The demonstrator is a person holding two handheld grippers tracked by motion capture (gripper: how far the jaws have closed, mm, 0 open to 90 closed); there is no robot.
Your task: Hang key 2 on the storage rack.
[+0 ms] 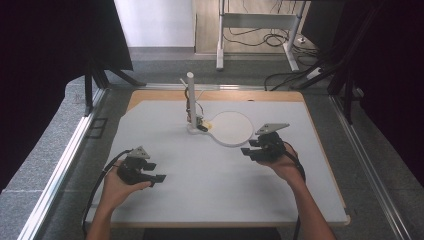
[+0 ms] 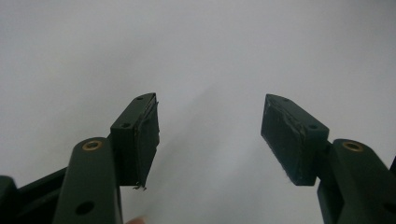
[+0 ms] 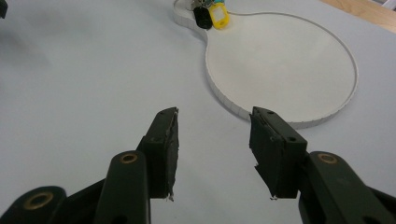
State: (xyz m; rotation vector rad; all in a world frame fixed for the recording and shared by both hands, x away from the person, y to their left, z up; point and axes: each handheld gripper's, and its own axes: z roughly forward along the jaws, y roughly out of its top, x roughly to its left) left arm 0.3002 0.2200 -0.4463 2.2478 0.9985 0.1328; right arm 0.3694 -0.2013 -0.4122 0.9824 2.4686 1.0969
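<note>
In the high view, nearest to the camera at the lower left, we see the left claw [image 1: 156, 172] resting just over the white desk [image 1: 200, 185], its jaws spread with nothing between them. The right claw [image 1: 249, 151] is at the right of centre, also spread and empty, close to the near rim of the round white tray [image 1: 232, 131]. At the tray's narrow end stands a white post [image 1: 191, 100], and a small bunch of keys with a yellow tag [image 1: 202, 125] lies at its foot.

In the left gripper view, the two dark pads [image 2: 289, 140] stand wide apart over the bare desk.

In the right gripper view, the jaws are spread and point toward the tray rim [image 3: 233, 105]; the keys with the yellow tag [image 3: 218, 9] sit at the top edge.

We judge the keys to be light, hard and loose, so they may swing; the tag or the ring seems the best place to pinch. The bunch is small and cut off by the frame, so we cannot tell how it is attached to the post.
</note>
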